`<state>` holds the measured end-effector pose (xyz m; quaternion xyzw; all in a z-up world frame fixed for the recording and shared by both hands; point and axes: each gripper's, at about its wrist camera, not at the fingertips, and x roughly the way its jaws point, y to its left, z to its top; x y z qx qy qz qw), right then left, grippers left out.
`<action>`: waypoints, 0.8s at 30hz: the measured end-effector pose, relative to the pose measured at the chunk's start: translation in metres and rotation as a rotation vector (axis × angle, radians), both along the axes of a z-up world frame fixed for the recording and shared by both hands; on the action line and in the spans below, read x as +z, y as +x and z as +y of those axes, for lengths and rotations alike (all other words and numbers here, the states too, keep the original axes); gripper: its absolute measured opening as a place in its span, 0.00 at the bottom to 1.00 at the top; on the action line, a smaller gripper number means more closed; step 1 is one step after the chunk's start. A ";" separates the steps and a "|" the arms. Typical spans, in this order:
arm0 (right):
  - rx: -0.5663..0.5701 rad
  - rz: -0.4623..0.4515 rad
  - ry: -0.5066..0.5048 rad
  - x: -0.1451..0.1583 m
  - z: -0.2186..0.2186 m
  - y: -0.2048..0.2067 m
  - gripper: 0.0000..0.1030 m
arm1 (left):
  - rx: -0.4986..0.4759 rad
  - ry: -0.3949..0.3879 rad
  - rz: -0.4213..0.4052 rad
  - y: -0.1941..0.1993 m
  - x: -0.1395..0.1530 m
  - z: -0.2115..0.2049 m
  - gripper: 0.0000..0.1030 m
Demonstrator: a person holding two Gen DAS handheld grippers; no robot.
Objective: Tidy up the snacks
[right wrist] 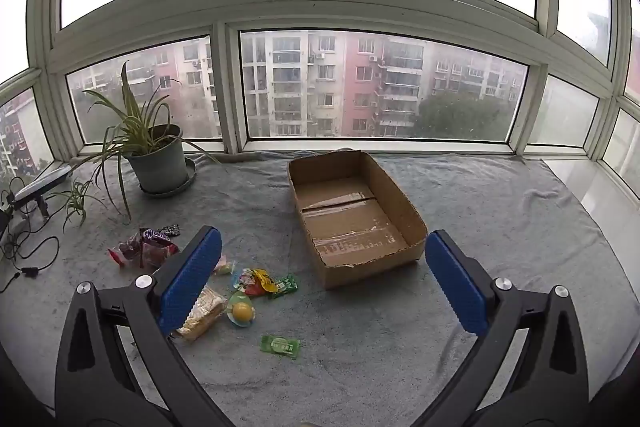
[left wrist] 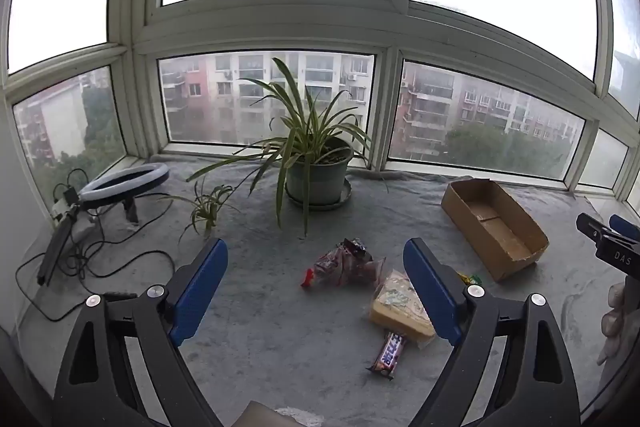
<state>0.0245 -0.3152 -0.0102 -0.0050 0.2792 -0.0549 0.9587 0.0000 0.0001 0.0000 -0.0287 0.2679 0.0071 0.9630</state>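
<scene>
Right wrist: grey cloth (right wrist: 360,347) covers sill below window (right wrist: 380,87)

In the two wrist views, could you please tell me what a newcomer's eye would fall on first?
Probably the empty cardboard box lying open on the grey cloth below the window, and the loose snacks scattered on the cloth to its left. Next comes the potted plant at the back left by the glass. In each view, wide-open blue gripper pads frame the scene.
</scene>
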 end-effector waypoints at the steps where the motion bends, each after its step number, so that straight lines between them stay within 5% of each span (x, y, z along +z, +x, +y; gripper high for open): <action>1: 0.000 0.001 0.000 0.000 0.000 0.000 1.00 | 0.000 0.001 0.002 0.000 0.000 0.000 0.87; 24: -0.010 0.004 -0.008 0.005 0.003 -0.003 1.00 | 0.002 -0.017 0.013 0.003 -0.004 0.002 0.87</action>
